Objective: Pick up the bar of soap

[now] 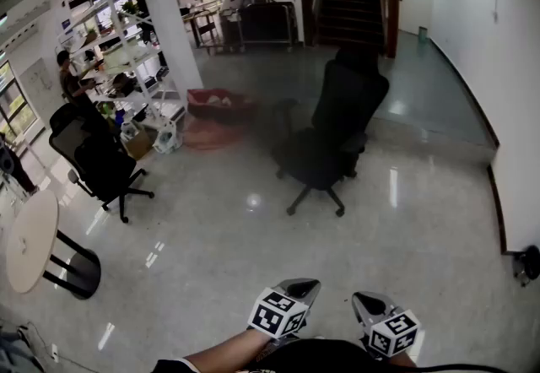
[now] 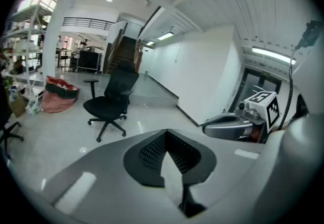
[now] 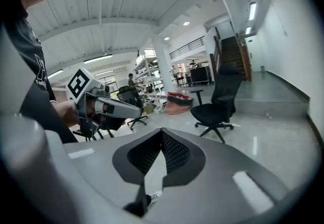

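Observation:
No bar of soap shows in any view. Both grippers are held low in front of the person, side by side over the bare floor. In the head view my left gripper (image 1: 297, 289) and my right gripper (image 1: 366, 304) point forward, each with its marker cube behind. In the left gripper view the left gripper (image 2: 166, 134) has its jaws together with nothing between them, and the right gripper (image 2: 230, 125) shows beside it. The right gripper view has the right gripper (image 3: 162, 133) shut and empty too, with the left gripper (image 3: 106, 109) at its left.
A black office chair (image 1: 333, 139) stands on the glossy grey floor (image 1: 228, 236) ahead. A second chair (image 1: 101, 164) and a round white table (image 1: 32, 240) are at the left. Shelves (image 1: 126, 51), a red bag (image 1: 215, 103) and a white pillar (image 1: 169, 8) lie beyond.

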The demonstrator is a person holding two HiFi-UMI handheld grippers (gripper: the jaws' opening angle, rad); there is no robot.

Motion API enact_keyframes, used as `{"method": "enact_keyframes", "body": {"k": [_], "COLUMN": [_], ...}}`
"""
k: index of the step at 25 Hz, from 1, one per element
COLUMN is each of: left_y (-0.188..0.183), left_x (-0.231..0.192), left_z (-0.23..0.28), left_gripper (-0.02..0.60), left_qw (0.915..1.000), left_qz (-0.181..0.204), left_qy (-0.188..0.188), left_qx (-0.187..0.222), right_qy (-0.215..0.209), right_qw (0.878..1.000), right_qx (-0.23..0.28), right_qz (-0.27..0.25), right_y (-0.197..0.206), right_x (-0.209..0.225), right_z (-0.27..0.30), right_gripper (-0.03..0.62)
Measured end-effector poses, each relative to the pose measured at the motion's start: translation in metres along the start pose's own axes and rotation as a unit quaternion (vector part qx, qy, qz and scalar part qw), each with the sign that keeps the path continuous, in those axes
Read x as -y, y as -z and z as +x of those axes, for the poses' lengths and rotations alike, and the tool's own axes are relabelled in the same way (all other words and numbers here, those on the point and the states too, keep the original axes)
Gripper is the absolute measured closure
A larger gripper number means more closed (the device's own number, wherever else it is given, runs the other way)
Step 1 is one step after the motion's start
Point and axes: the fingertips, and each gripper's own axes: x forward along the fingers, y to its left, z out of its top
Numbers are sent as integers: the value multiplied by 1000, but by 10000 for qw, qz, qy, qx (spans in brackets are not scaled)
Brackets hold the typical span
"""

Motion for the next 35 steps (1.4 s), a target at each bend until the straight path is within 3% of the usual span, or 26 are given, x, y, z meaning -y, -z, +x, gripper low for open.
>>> {"method": "enact_keyframes", "body": {"k": [6,12,20,23,27,35], "left_y": [24,62,52,65,88,134], "left_x": [-58,-91,-145,-174,-226,-319], "left_z": [-43,-84,-156,-200,-266,-386], "left_gripper": [574,573,574,574,574,574], "left_qw": [9976,9852,9705,9609,9412,9094], "left_qz": [-336,-939,-1245,-1408,-1801,-2253], "left_qy": [-610,-1430,-1980,-2281,-2708,-3207], "left_qx": [-5,78,592,691,911,1392], "right_qy": [-572,-1515,-2201,-2472,-2899,-3509], "right_qw": [9976,9854,9667,9571,9392,9063], "right_qx": [-216,-442,-686,-769,-886,-1234], "right_qz": [-315,-637,-1112,-1303,-1615,-2005], "right_y": [4,2,-19,-17,-30,-35], "right_x": [-38,-72,-145,-179,-247,-393], "right_z": [48,96,161,193,240,327], "right_gripper": [588,588,588,588,588,588]}}
